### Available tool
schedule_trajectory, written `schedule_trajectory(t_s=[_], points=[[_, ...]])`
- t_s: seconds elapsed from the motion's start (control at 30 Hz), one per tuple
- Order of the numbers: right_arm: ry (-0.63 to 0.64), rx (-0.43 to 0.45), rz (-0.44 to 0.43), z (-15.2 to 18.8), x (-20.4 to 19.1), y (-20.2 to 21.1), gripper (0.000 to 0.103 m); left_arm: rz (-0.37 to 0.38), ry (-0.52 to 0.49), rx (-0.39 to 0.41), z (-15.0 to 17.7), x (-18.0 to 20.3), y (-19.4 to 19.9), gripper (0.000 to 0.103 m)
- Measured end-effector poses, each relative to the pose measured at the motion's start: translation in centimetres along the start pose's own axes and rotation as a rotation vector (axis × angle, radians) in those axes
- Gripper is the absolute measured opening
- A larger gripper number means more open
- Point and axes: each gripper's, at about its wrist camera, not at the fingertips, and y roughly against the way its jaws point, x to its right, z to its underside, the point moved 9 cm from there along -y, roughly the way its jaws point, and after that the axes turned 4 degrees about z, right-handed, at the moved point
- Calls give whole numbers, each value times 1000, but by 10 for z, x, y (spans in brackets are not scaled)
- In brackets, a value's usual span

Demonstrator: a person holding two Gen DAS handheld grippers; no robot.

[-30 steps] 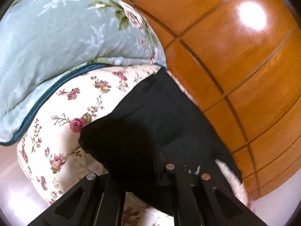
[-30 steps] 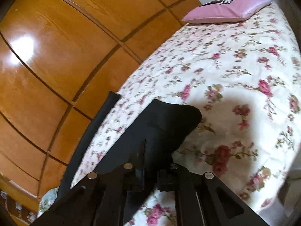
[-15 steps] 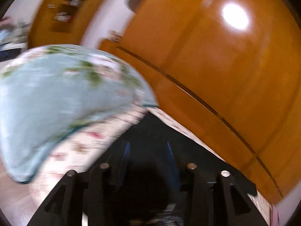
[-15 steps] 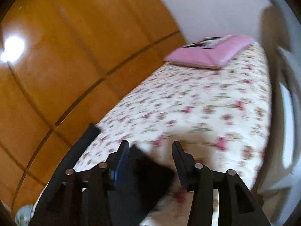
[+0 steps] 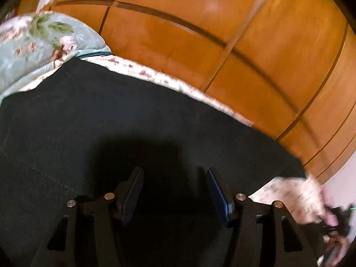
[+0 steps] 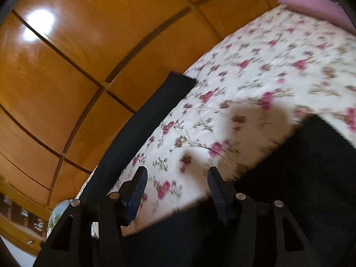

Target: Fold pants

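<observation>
- currently, the black pants (image 5: 133, 120) are seen spread flat on the floral bedspread (image 5: 155, 75), filling the lower part of the left wrist view directly beneath and ahead of the left gripper (image 5: 174, 191).
- the left gripper is shown with its jaws set wide apart; nothing is held between them, and only dark fabric is visible in the gap.
- whether the left fingertips touch the fabric cannot be told.
- in the right wrist view, one long strip of the pants (image 6: 138, 129) is laid along the bed edge next to the wooden panelling (image 6: 66, 66), to the left of the right gripper (image 6: 176, 187).
- a second dark portion of the garment is seen below and to the right of that gripper.
- the right gripper is likewise spread wide, with nothing grasped; bare bedspread (image 6: 267, 66) is framed between its fingers.
- both grippers are pointed forward and downward toward the bed.
- a pale green floral pillow (image 5: 40, 42) is located at the far left; a pink pillow (image 6: 316, 6) lies at the far end of the bed.
</observation>
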Motion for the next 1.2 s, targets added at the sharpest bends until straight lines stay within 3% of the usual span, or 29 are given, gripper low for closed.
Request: schedule_trajectory(t_s=[0.1, 0.27, 0.43, 0.63, 0.73, 0.77, 0.83, 0.93, 1.2], points=[[-27, -19, -10, -16, -2, -33, 57, 40, 28, 14, 1, -3, 2, 60], [-85, -12, -8, -58, -8, -87, 57, 30, -8, 23, 2, 1, -1, 65], [-79, 6, 23, -88, -15, -118, 57, 44, -8, 33, 2, 1, -3, 65], [-188, 63, 29, -118, -8, -143, 53, 44, -18, 40, 0, 2, -8, 65], [-204, 85, 53, -125, -7, -152, 36, 49, -16, 42, -1, 2, -9, 66], [-205, 83, 58, -126, -7, -154, 21, 52, -16, 43, -1, 3, -9, 65], [-213, 64, 39, -125, -9, -158, 15, 56, -14, 43, -2, 3, -9, 65], [-208, 81, 40, -126, -8, -146, 12, 62, -11, 43, -2, 3, -8, 66], [-130, 170, 128, -130, 16, -66, 10, 116, 12, 32, -2, 4, -6, 66]])
